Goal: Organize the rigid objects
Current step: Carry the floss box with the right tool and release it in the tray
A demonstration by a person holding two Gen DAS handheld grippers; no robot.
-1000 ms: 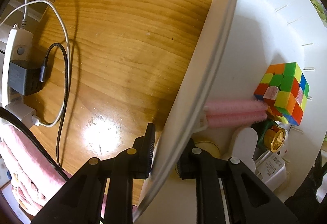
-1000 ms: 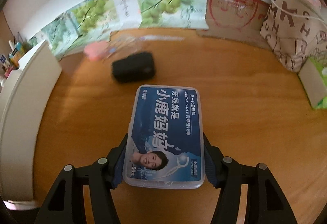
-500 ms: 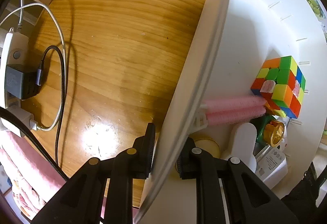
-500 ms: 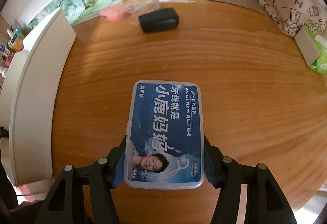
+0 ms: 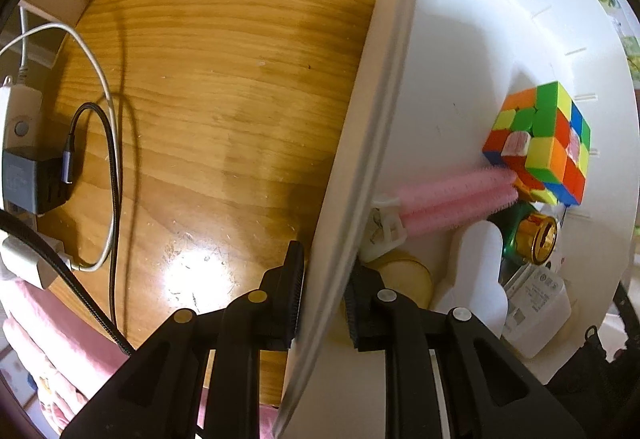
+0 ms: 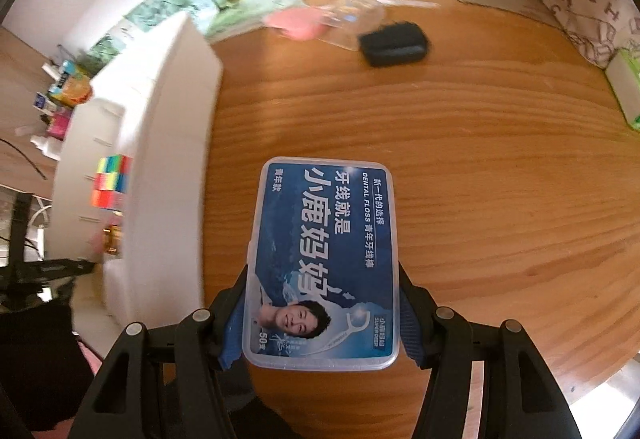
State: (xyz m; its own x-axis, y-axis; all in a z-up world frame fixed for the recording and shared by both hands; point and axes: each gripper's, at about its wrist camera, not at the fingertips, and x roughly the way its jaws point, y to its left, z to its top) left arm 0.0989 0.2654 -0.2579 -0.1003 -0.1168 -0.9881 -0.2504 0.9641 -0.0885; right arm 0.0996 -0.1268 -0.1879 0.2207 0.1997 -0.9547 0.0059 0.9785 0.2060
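Left wrist: your left gripper point(image 5: 322, 295) pinches the bin point(image 5: 452, 51) wall at the table's point(image 5: 224, 87) edge; cube point(image 5: 540, 147) inside.
Right wrist: your right gripper point(image 6: 322, 315) clamps the floss box point(image 6: 324, 259) above the table, bin alongside.

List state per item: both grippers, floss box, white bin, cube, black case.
left gripper: shut on the white bin's wall
right gripper: shut on the floss box
floss box: closed, held above the table
white bin: open, partly filled
cube: scrambled, inside the bin
black case: closed, lying on the table
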